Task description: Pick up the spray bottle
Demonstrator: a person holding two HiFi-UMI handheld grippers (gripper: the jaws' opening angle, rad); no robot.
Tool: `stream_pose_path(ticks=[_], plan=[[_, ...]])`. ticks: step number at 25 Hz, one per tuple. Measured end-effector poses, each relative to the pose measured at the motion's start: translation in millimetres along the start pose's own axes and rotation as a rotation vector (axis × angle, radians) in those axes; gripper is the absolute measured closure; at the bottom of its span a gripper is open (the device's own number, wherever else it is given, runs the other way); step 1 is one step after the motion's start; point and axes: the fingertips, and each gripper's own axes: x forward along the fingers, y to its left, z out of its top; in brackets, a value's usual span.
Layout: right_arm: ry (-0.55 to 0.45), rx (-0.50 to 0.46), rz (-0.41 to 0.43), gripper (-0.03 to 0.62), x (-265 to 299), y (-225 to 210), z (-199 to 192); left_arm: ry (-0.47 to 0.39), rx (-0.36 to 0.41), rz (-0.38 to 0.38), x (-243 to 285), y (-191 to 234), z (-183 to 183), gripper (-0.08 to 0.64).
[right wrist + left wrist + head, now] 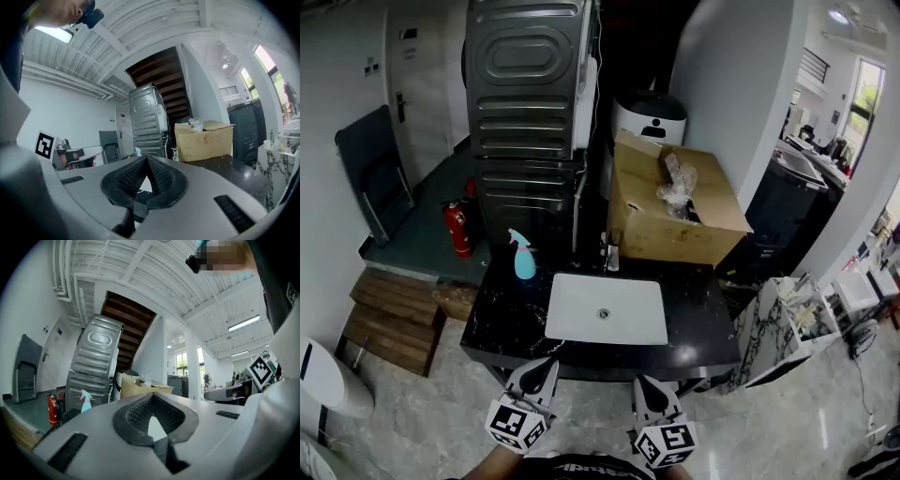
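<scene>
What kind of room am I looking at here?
Probably a laundry or utility corner: a white rectangular sink in a black stone counter, stacked grey metal laundry machines behind it, and a red fire extinguisher.

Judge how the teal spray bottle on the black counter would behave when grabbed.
The spray bottle stands upright, tall and narrow with a trigger head, so a sideways nudge would probably tip it. It looks like smooth plastic, likely light and slippery. Its fill level is unreadable, so weight is uncertain.
</scene>
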Motion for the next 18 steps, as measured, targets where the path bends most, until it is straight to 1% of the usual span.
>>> stream_pose_path(ticks=[4, 18], plan=[[0.002, -0.006, -0.003, 0.555, -1.2, 2.0, -2.0, 0.002, 0.013, -0.002, -1.4, -1.6, -2.9, 0.545], [-0.001, -0.026, -0.002, 0.555, -7.6, 14.5, -1.6, -0.009, 0.011, -0.006, -12.0, -2.4, 1.2, 0.545]])
